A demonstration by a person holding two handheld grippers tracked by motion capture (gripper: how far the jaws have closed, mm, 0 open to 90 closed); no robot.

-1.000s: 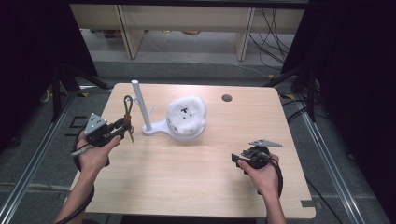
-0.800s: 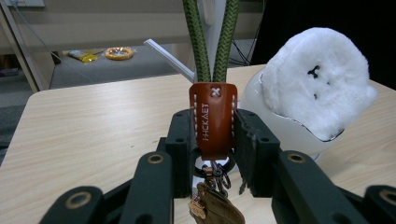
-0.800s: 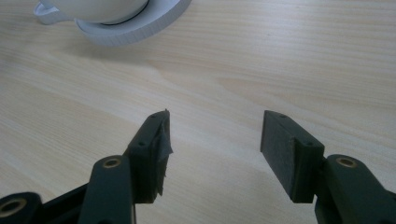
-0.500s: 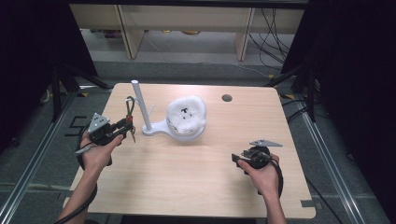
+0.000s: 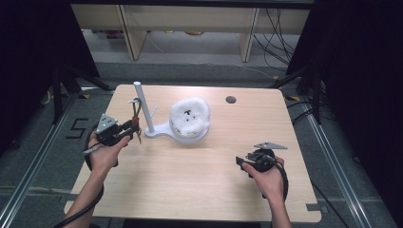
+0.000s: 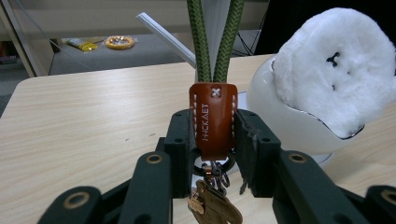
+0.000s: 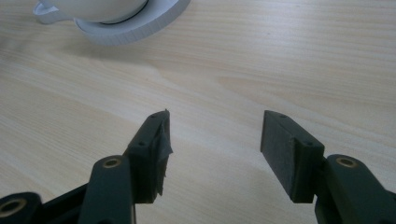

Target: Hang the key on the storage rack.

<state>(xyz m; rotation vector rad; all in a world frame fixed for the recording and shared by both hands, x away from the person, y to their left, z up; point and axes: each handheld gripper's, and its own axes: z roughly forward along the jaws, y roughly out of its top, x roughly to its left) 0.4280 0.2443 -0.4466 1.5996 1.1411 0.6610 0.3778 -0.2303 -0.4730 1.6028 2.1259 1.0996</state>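
Item: keychain (image 6: 213, 119), brown leather tab with green cord loop. We pinch the tab in our left gripper (image 5: 134, 127) near the bench's left edge, loop upright beside the white stand's post (image 5: 144, 108), likely for hanging. Right gripper (image 7: 215, 149) idle, jaws spread.

Lab or test room, pale wooden table (image 5: 190, 180) boxed in by black curtains (image 5: 361, 95), metal rails (image 5: 28, 171) along grey floor, loose cables (image 5: 280, 28) by plain shelving (image 5: 190, 19), number taped on floor (image 5: 78, 128)
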